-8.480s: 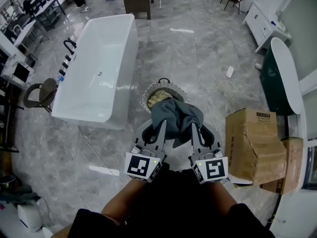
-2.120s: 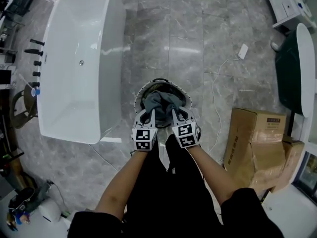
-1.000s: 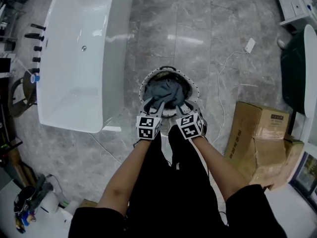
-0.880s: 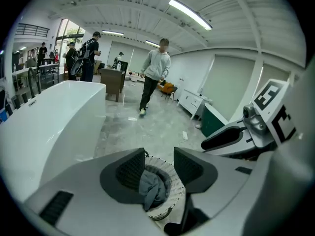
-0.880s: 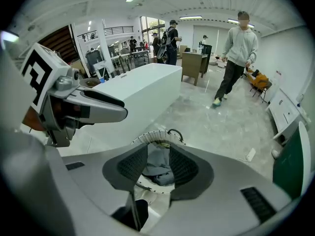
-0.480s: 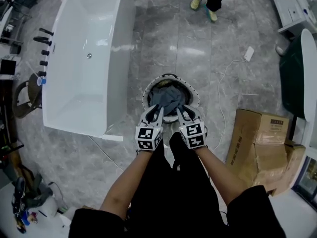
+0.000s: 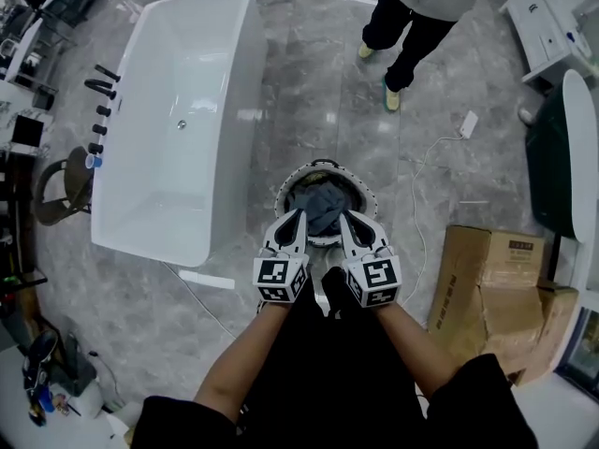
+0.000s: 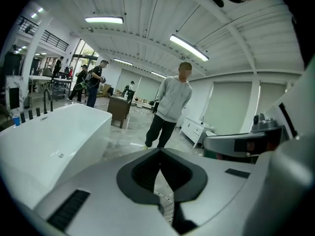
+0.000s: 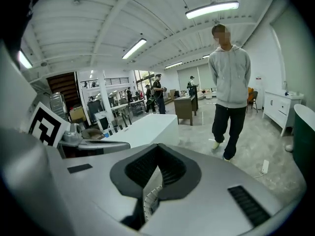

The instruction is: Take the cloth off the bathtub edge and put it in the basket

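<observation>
Head view: a person walks close behind the round basket on the floor, and I judge a careless step could knock it. The grey cloth looks heaped high inside, so a fold might slump over the rim. My left gripper and right gripper hang side by side above the basket's near rim. The cloth lies just beyond and below their tips, apart from both and well clear of the white bathtub. Left gripper view: my jaws have just closed together on nothing. Only a sliver of basket rim shows beneath them, and no cloth. Right gripper view: the same, with the jaws just closed and empty and the cloth out of sight below.
</observation>
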Tool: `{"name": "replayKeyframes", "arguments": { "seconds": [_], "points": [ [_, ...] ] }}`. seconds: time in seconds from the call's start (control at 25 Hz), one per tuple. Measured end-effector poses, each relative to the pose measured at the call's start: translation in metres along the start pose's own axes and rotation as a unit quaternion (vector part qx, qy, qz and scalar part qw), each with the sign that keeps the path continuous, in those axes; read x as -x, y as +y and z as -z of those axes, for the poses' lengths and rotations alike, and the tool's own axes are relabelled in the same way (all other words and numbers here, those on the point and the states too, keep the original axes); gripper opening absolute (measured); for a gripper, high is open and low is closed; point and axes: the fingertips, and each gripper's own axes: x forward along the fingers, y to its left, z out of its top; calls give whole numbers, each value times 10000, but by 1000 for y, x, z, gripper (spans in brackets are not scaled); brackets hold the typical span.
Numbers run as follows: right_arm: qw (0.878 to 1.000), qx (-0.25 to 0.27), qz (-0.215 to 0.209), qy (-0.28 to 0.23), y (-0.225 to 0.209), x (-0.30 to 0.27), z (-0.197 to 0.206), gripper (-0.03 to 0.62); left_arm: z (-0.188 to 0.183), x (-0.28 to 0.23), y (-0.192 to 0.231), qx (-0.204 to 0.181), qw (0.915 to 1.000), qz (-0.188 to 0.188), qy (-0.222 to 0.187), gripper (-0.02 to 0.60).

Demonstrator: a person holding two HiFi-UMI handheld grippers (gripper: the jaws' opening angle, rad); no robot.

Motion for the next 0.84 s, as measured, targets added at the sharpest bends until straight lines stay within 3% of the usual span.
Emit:
{"name": "replayKeyframes", "arguments": {
  "seconds": [0.24, 0.84],
  "points": [
    [9997, 101, -21, -228, 8, 8, -34, 31, -22, 11, -9, -89, 9997, -20, -228, 14],
    [9991, 131, -59, -393, 9, 25, -38, 29, -31, 25, -25, -109, 9993, -64, -365, 14]
  ]
}}
